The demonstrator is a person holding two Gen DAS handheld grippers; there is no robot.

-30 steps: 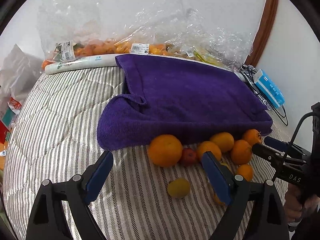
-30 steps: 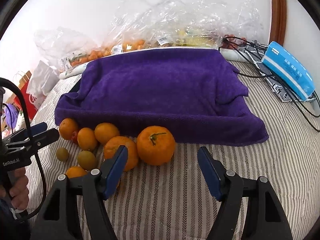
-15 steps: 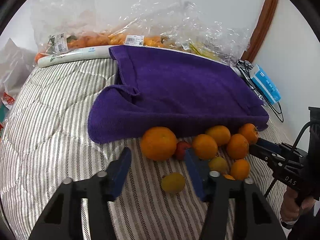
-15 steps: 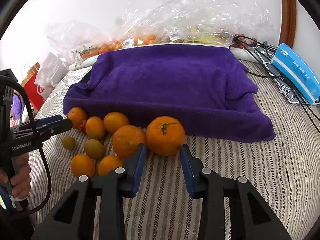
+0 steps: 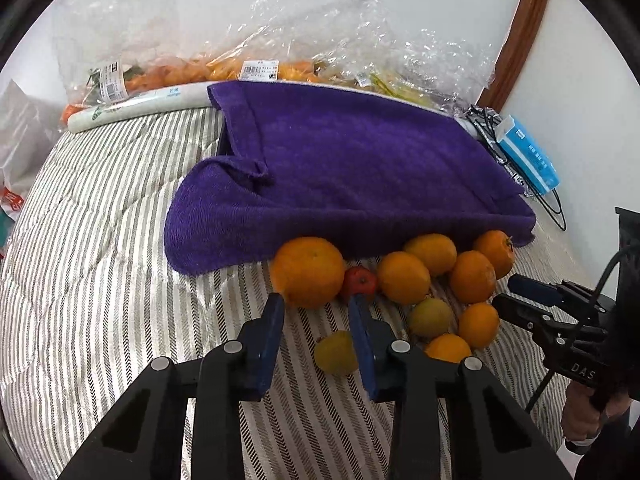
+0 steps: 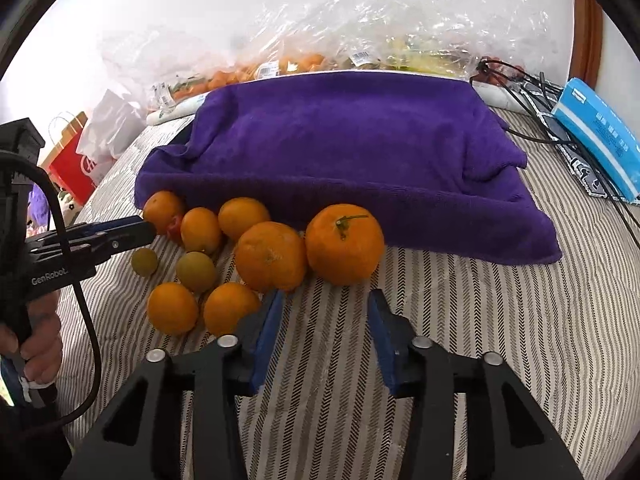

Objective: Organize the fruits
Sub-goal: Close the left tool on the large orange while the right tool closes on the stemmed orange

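Several oranges lie on the striped quilt along the front edge of a purple towel (image 5: 352, 176). Among them are a small red fruit (image 5: 360, 282) and greenish-yellow fruits (image 5: 336, 352). My left gripper (image 5: 316, 308) is closing its jaws with nothing between them, its tips just short of the largest orange (image 5: 308, 270). My right gripper (image 6: 327, 300) is opening its jaws, empty, right in front of a stemmed orange (image 6: 344, 242) and a dimpled orange (image 6: 270, 256). Each gripper also shows in the other's view: the right gripper (image 5: 524, 292) and the left gripper (image 6: 132, 232).
Clear plastic bags of fruit (image 5: 248, 68) are heaped against the back wall behind a white roll (image 5: 140, 102). A blue tissue pack (image 6: 600, 140) and black cables (image 6: 532, 92) lie at the right. A red paper bag (image 6: 72, 164) stands off the left edge of the quilt (image 5: 100, 240).
The left jaws have narrowed steadily from wide apart. The right jaws narrowed sharply, then spread a little. Both views have drawn slightly closer to the fruit.
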